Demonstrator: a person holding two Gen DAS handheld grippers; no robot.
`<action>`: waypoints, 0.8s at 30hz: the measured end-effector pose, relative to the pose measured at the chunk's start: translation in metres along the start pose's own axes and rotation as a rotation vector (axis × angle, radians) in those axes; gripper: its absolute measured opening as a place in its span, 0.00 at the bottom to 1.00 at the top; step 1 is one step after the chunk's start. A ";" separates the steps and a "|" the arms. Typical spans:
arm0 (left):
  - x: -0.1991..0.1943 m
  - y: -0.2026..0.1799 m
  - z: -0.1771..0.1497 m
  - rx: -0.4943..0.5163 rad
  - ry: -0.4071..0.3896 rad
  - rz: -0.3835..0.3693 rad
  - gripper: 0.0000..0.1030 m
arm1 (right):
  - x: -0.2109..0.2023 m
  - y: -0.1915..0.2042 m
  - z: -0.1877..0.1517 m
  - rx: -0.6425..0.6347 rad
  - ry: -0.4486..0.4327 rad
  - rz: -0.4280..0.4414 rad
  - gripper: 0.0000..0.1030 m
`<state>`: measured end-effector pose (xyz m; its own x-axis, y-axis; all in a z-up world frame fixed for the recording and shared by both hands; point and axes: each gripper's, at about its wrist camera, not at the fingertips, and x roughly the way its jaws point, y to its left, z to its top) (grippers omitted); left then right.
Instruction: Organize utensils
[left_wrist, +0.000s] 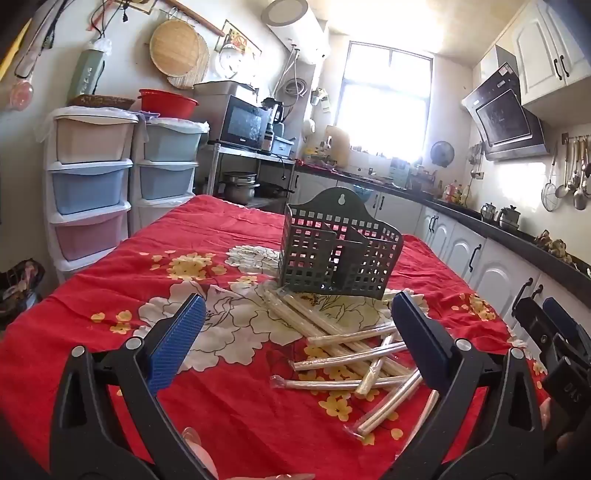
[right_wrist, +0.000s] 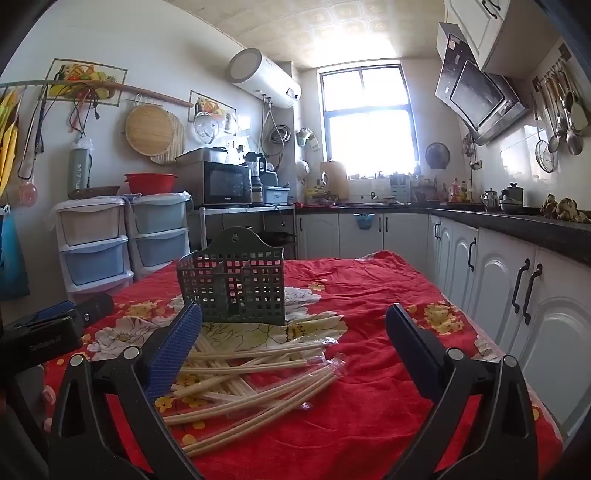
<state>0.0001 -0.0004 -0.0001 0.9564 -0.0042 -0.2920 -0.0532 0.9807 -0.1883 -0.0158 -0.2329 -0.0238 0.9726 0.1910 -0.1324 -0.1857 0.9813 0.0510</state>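
On the desk (left_wrist: 92, 258), wrapped chopsticks (left_wrist: 351, 354) lie heaped just in front of the green slotted holder (left_wrist: 340, 254). Both the left gripper (left_wrist: 295, 332) and right gripper (right_wrist: 291, 332) hover near — fingers spread wide, holding nothing. Best to take one loose outer stick by its middle — not the tangle.

Two black plastic tongs: left tongs (left_wrist: 297, 310), right tongs (right_wrist: 293, 323). Blue ribbed pads (left_wrist: 177, 343) inside wide forked arms, silver round screws (left_wrist: 130, 343) at the joints.
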 end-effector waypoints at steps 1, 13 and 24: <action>0.000 0.000 0.000 -0.002 0.001 -0.003 0.91 | 0.000 0.000 0.000 0.002 0.001 0.002 0.94; -0.006 -0.007 0.000 0.007 -0.007 -0.005 0.91 | -0.001 -0.004 0.002 0.011 0.002 -0.018 0.94; -0.002 -0.005 0.000 0.003 -0.006 -0.008 0.91 | 0.000 -0.001 0.001 0.007 0.004 -0.023 0.94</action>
<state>-0.0012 -0.0056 0.0011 0.9584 -0.0106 -0.2852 -0.0449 0.9813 -0.1873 -0.0154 -0.2342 -0.0233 0.9761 0.1680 -0.1375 -0.1619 0.9853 0.0547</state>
